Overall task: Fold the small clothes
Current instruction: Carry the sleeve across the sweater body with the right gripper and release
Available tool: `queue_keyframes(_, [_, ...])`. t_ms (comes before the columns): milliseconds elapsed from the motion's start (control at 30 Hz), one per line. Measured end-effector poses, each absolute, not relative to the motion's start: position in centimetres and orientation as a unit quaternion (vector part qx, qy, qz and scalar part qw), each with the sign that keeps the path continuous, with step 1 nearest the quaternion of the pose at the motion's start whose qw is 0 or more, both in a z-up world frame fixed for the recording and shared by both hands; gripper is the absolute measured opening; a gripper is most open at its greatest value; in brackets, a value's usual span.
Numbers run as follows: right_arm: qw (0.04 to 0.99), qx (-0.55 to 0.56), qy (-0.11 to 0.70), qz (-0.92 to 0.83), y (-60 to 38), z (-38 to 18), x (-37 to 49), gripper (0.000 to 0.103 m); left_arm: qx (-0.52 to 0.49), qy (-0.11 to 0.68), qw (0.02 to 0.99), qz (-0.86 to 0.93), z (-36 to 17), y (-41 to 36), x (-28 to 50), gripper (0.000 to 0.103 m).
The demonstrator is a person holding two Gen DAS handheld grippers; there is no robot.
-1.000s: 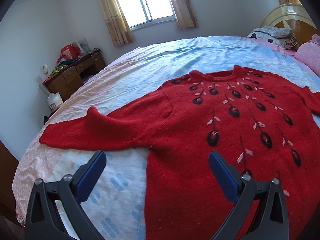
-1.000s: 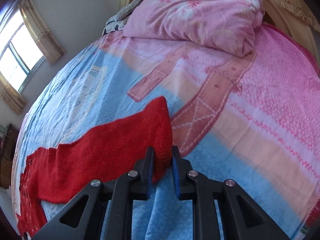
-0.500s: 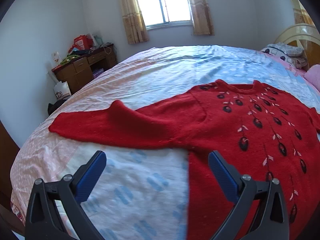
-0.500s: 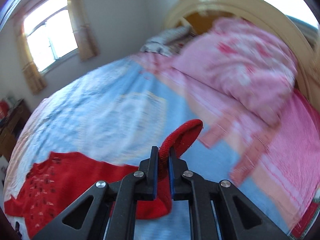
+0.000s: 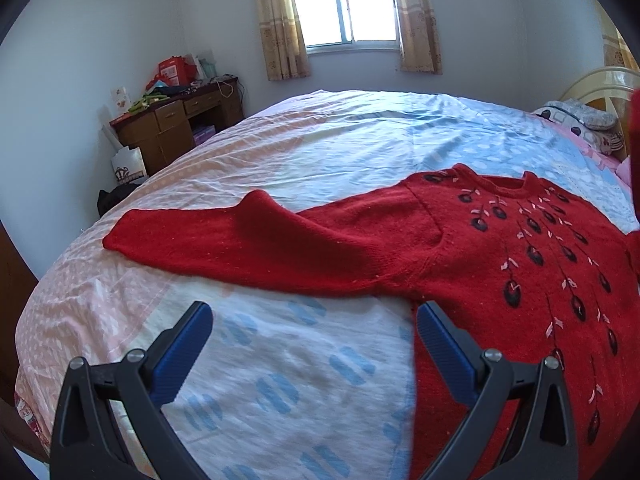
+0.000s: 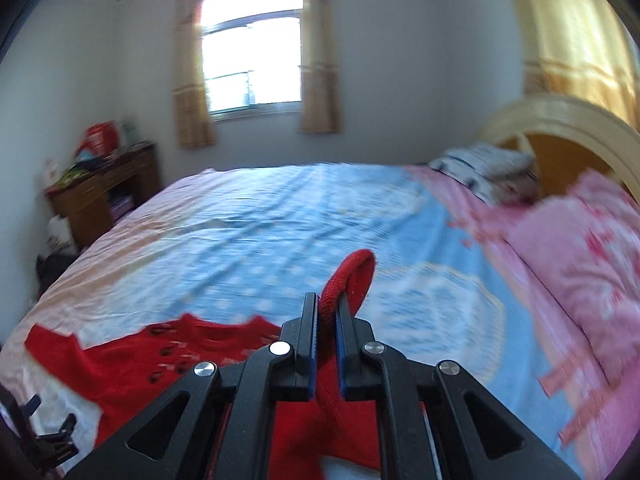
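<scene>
One garment is in play, and most of the folding is yet to be done. The bed [image 5: 320, 152] carries it: your red sweater [image 5: 500, 264] lies front up and spread flat across the patterned sheet, neckline toward the far side, body unfolded. Its far sleeve [image 5: 224, 236] stretches out flat toward the pink edge of the sheet, untouched by any fold. So the body and that sleeve are both waiting.

Only the first fold is under way. Your right tongs [image 6: 327, 312] are clamped tight on the cuff [image 6: 352, 276] of the other sleeve, the ribbed edge curling up above the pads, and the cuff is lifted clear of the sheet with the sleeve trailing down beneath the tongs. I judge you are carrying it in over the chest; it has not been laid down yet, so no fold counts as finished.

Your left tongs [image 5: 312, 332] stand wide apart with nothing between them, hovering over bare sheet near the sweater's side seam, just below the armpit, not touching the knit.

Left for you: set this sleeve across the body, bring the flat sleeve in likewise, then fold the body itself.
</scene>
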State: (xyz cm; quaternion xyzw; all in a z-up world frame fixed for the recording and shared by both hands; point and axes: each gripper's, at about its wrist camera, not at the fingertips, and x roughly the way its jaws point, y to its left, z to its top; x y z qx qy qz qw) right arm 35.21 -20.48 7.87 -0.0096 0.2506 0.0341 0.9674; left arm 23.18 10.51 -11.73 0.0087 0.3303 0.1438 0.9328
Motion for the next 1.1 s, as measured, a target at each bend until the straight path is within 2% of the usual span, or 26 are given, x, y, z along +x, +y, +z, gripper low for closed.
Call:
queue_keyframes(233, [0.964, -0.043, 0.235, 0.115, -10.7, 8.4, 35.8, 0.006, -0.003, 0.331, 0.931, 0.152, -11.7, 12.0, 23.4, 0.103])
queue_keyframes(400, [0.955, -0.060, 0.240, 0.165, -4.5, 6.1, 36.1, 0.006, -0.009, 0.328, 0.930, 0.164, -11.5, 13.2, 23.3, 0.103])
queue_keyframes(667, [0.928, -0.074, 0.292, 0.222, 5.0, -2.5, 36.8, 0.006, -0.021, 0.322, 0.924, 0.203, -11.6, 16.3, 23.5, 0.103])
queue_keyframes(967, [0.904, -0.081, 0.341, 0.245, 7.9, -10.3, 37.2, 0.007, -0.022, 0.330, 0.917, 0.222, -12.4, 17.9, 23.5, 0.103])
queue_keyframes(1000, [0.900, -0.080, 0.351, 0.247, 7.5, -10.7, 37.2, 0.017, -0.020, 0.332, 0.917, 0.221, -12.5, 17.7, 23.5, 0.103])
queue_keyframes(1033, [0.895, -0.078, 0.364, 0.247, 6.8, -10.9, 37.2, 0.039, -0.017, 0.334, 0.917, 0.219, -12.6, 17.6, 23.5, 0.103])
queue_keyframes(1100, [0.890, -0.067, 0.375, 0.252, 4.8, -10.8, 36.6, 0.061, -0.017, 0.337, 0.918, 0.210, -12.6, 17.3, 23.4, 0.103])
